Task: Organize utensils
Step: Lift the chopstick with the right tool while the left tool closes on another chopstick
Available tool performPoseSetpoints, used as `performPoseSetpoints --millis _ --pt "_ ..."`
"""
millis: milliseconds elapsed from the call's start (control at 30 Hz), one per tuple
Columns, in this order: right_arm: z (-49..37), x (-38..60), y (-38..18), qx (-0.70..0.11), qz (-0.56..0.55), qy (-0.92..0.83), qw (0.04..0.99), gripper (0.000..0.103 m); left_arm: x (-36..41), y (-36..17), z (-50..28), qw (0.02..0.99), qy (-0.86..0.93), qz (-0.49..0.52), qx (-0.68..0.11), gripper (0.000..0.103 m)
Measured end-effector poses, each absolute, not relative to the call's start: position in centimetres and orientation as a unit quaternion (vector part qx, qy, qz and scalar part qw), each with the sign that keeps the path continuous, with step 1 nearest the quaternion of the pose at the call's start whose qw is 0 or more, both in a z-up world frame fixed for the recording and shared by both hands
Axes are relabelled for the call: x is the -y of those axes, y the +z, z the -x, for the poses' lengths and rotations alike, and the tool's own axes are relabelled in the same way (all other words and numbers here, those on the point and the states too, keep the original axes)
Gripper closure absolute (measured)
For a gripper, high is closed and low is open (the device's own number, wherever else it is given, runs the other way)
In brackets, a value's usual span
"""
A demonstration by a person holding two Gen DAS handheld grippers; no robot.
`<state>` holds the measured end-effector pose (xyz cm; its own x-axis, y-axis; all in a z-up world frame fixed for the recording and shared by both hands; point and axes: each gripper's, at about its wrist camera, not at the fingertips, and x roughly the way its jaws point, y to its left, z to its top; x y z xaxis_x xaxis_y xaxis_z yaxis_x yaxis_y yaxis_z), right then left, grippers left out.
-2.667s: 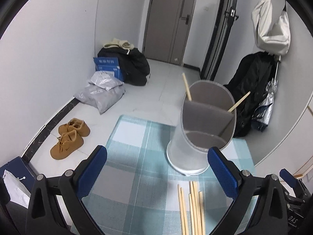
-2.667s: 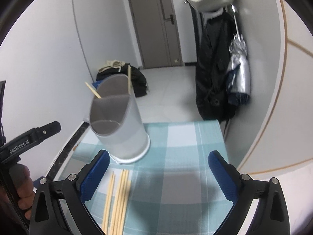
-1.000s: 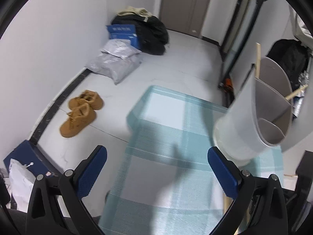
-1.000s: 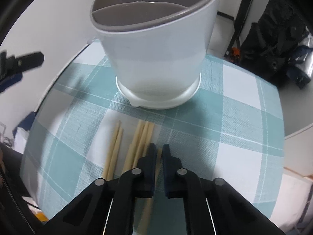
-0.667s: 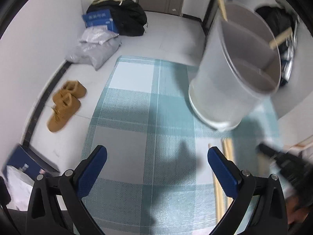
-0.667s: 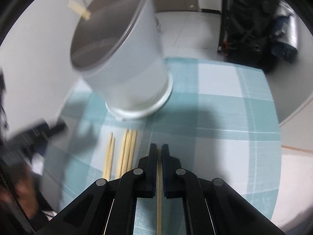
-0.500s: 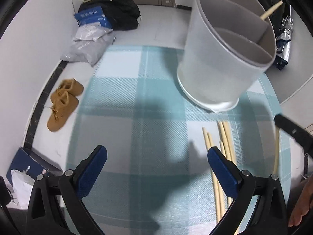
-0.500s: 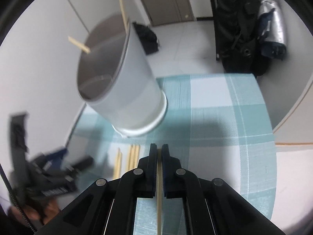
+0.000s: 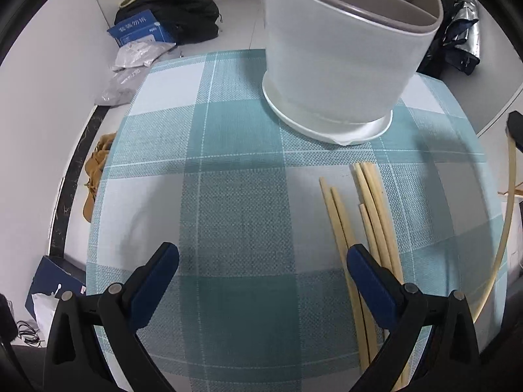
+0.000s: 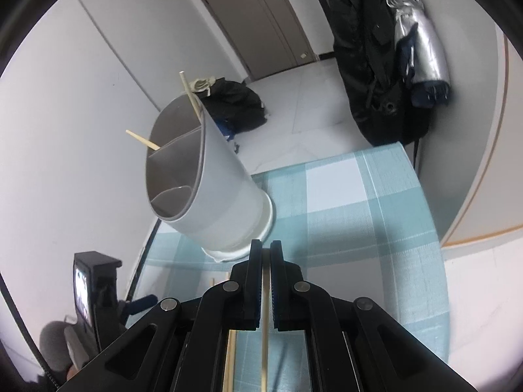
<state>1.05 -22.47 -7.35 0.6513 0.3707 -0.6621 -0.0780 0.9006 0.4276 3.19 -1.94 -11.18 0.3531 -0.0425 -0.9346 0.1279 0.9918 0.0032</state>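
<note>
A white divided utensil holder [image 9: 340,52] stands at the far side of a teal checked tablecloth [image 9: 235,215]; two chopsticks stick out of it [image 10: 191,96]. Several loose wooden chopsticks [image 9: 366,215] lie on the cloth in front of it, next to my left gripper's right finger. My left gripper [image 9: 261,268] is open and empty, low over the cloth. My right gripper [image 10: 266,248] is shut on one chopstick [image 10: 264,320], held above the table just right of the holder [image 10: 209,189]; it also shows at the right edge of the left wrist view [image 9: 505,228].
The table's edges fall off on the left and far side [image 9: 108,150]. On the floor lie brown shoes [image 9: 94,170], grey bags [image 9: 137,58], a blue box [image 9: 137,29] and a black bag [image 9: 183,9]. Coats and an umbrella [image 10: 418,42] hang at the right.
My right gripper closed on one chopstick from the pile and lifted it off the cloth. My left gripper swung back over the table and moved closer to the holder and loose chopsticks.
</note>
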Motion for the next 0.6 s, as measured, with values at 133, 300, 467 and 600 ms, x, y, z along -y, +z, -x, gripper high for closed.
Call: performPoseSetpoints --millis 133,300,467,600 --pt "-0.6 22.5 -7.0 -0.384 -0.182 0.132 0.895 0.099 1.9 -11.4 -3.5 0.817 -0.048 -0.027 -0.574 0.002" --pt "-0.5 23.5 -6.8 -0.380 -0.192 0.135 0.895 0.099 2.4 -11.7 -3.9 0.820 -0.046 -0.042 -0.569 0.001" --pt "-0.2 23.9 -6.5 -0.371 -0.196 0.139 0.897 0.099 2.6 -11.6 -4.5 0.827 -0.025 -0.057 -0.558 0.002" --pt "-0.2 24.2 -6.3 -0.365 -0.200 0.141 0.898 0.099 3.2 -11.5 -5.0 0.834 -0.030 -0.057 -0.547 0.015"
